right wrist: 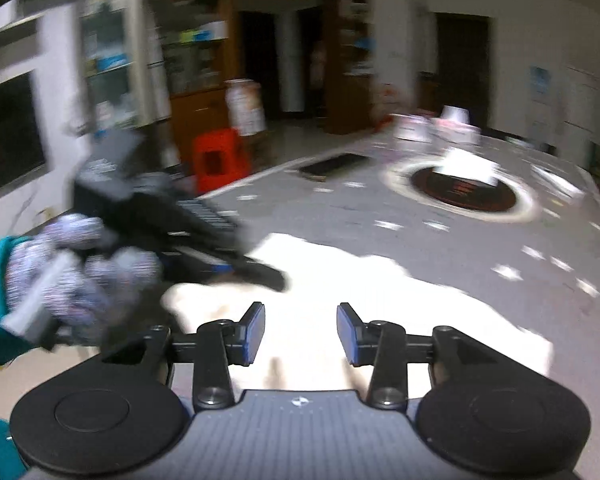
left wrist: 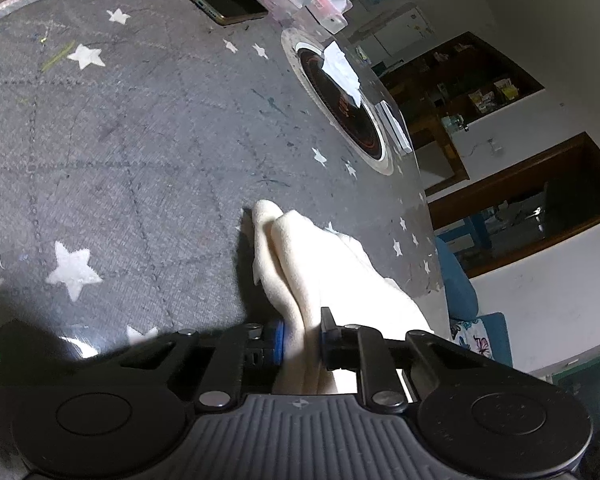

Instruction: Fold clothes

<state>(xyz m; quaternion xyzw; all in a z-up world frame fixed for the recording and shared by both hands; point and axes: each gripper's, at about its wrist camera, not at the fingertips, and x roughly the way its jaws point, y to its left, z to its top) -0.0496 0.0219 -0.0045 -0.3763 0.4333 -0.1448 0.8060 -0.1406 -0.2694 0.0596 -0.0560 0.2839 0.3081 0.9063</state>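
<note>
The cream cloth (left wrist: 300, 276) lies bunched on the counter (left wrist: 140, 140), no neat fold showing; by the look of it the folding is barely begun. The left claw (left wrist: 302, 340) stands narrow, pinching a gathered ridge of cloth. The right claw (right wrist: 301, 330) hangs partly apart above the cloth (right wrist: 380, 300), gripping nothing.

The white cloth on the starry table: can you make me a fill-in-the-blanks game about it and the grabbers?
1. The left gripper is pinching the white ____.
2. The grey tablecloth is printed with white ____.
3. Nothing is between the fingers of the ____ gripper.
4. The dark flat thing near the far edge of the table is a ____.

Missing words: cloth; stars; right; phone
</note>
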